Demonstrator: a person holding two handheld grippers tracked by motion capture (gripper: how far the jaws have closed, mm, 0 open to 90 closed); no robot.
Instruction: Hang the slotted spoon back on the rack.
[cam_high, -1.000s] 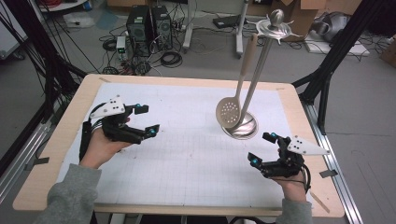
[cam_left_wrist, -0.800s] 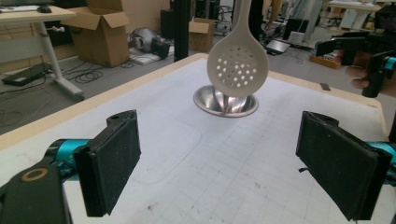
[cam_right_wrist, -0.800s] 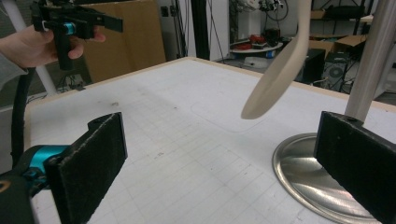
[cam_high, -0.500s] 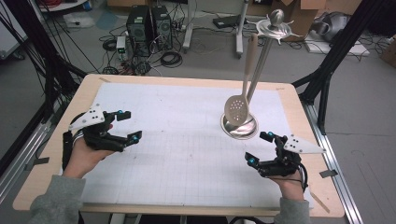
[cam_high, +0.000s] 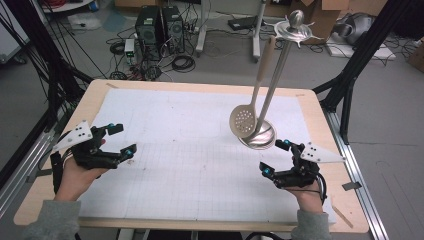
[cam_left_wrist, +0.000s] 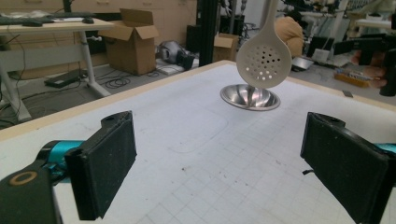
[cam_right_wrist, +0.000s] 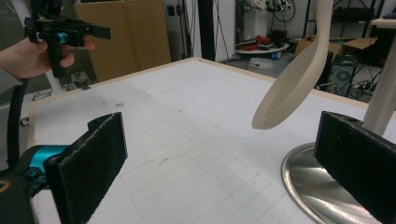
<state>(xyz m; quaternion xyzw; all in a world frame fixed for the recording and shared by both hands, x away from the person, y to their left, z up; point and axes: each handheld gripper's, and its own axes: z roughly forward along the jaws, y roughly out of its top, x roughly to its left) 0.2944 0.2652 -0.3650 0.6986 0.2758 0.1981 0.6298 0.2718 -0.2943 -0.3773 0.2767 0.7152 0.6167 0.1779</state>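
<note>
Left gripper (cam_high: 117, 142): held in the person's left hand (cam_high: 75, 175) over the left edge of the bench (cam_high: 165, 87) — jaws wide apart, nothing between them; its own view looks across the bench toward the spoon.
Right gripper (cam_high: 277, 157): held low over the right front of the bench, just beside the stand's base — jaws spread open and empty.
Slotted spoon (cam_high: 243, 121): pale, hanging by its handle from the top of the stand, bowl down and clear of the bench, just above the base.
Stand (cam_high: 280, 75): a metal pole rising tilted in the high view from a round dished base (cam_left_wrist: 250, 97) at the bench's right side.
White grid sheet (cam_high: 190, 150): covers most of the bench top; both grippers are over it.
</note>
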